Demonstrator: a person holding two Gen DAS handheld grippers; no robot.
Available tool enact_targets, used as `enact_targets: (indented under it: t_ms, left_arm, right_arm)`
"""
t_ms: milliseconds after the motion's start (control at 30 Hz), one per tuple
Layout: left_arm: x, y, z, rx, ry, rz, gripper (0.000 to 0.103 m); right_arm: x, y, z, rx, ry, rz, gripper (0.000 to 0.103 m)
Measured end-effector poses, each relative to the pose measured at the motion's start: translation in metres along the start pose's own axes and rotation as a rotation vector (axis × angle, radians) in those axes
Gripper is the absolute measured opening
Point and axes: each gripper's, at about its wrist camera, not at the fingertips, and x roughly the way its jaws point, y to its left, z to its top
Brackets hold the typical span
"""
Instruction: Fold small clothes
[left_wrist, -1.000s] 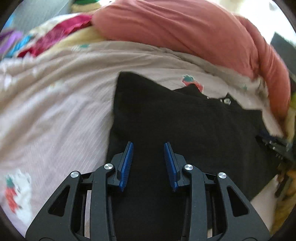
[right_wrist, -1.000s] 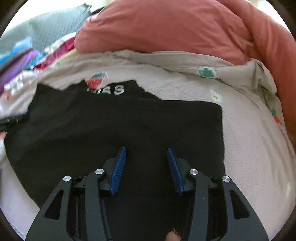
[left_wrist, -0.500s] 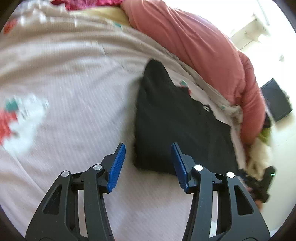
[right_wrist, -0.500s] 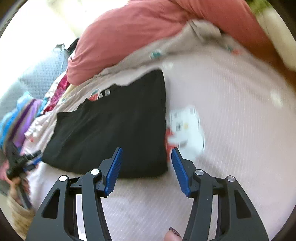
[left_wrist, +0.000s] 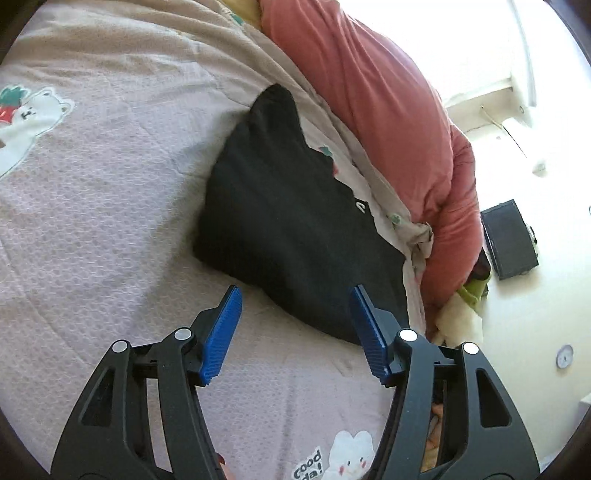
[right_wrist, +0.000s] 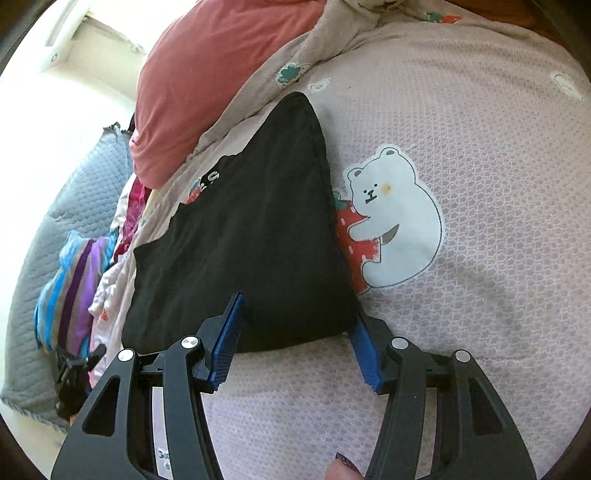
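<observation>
Your left gripper (left_wrist: 295, 317) stands with its jaws apart and holds nothing; the jaws have just been opening, and the near edge of the black garment (left_wrist: 291, 221) lies in the gap between the blue pads (left_wrist: 221, 332) without either pad pressing on it. Your right gripper (right_wrist: 297, 328) is likewise parted and empty; its jaws have just been opening too, though they have barely widened in the last moment; the near right corner of the black garment (right_wrist: 251, 236) lies between its blue pads (right_wrist: 227, 341), and the right pad sits just beside that corner; whether it touches the cloth you cannot tell. The garment is folded and lies flat on the pale pink bedspread (left_wrist: 92, 206) (right_wrist: 480, 155); white lettering shows at its far edge in both views. In the right wrist view the garment's right edge partly covers a printed white bear (right_wrist: 391, 214) hugging a strawberry. A salmon-red duvet (left_wrist: 373, 110) (right_wrist: 207, 77) is bunched beyond the garment. To the left in the right wrist view lie a heap of striped clothes (right_wrist: 74, 284) and a grey quilted blanket (right_wrist: 74, 192). In the left wrist view a black box (left_wrist: 509, 238) stands on the floor at right.
</observation>
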Motion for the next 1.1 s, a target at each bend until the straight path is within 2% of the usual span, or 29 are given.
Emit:
enact_targets:
  t_ms: [300, 433, 500, 567, 600, 733, 833, 900, 933, 967, 1033, 1100]
  left_arm:
    - [0.029, 0.014, 0.018, -0.122, -0.043, 0.046, 0.055]
    - [0.032, 0.014, 0.017, -0.154, -0.068, 0.066, 0.056]
    - [0.025, 0.013, 0.013, -0.155, -0.072, 0.072, 0.06]
    - [0.014, 0.017, 0.009, -0.16, -0.091, 0.118, 0.07]
    - [0.011, 0.021, 0.008, -0.165, -0.103, 0.123, 0.072]
    - [0.014, 0.029, 0.019, -0.178, -0.127, 0.099, 0.071]
    - [0.024, 0.028, 0.028, -0.192, -0.135, 0.088, 0.071]
    - [0.031, 0.027, 0.035, -0.189, -0.139, 0.106, 0.051]
    - [0.034, 0.026, 0.037, -0.186, -0.137, 0.112, 0.028]
    - [0.037, 0.026, 0.039, -0.179, -0.129, 0.111, 0.019]
    - [0.037, 0.024, 0.041, -0.148, -0.117, 0.108, 0.015]
    - [0.032, 0.019, 0.043, -0.103, -0.111, 0.099, 0.013]
  right_arm:
    - [0.015, 0.002, 0.014, 0.044, 0.01, 0.02, 0.054]
    - [0.02, 0.002, 0.019, 0.052, 0.011, 0.013, 0.048]
    - [0.018, 0.001, 0.019, 0.059, 0.011, 0.021, 0.047]
    - [0.014, 0.0, 0.017, 0.053, 0.009, 0.025, 0.047]
    - [0.012, 0.0, 0.015, 0.042, 0.011, 0.02, 0.047]
    - [0.009, 0.003, 0.008, 0.016, 0.007, 0.006, 0.049]
    - [0.012, 0.001, 0.009, 0.048, 0.002, 0.016, 0.049]
    - [0.012, 0.0, 0.01, 0.055, -0.002, 0.022, 0.047]
    - [0.013, -0.001, 0.011, 0.051, -0.004, 0.018, 0.043]
    - [0.014, -0.002, 0.012, 0.051, -0.005, 0.02, 0.034]
    - [0.014, -0.006, 0.014, 0.076, -0.009, 0.063, 0.024]
    - [0.01, -0.005, 0.015, 0.065, -0.024, 0.082, 0.02]
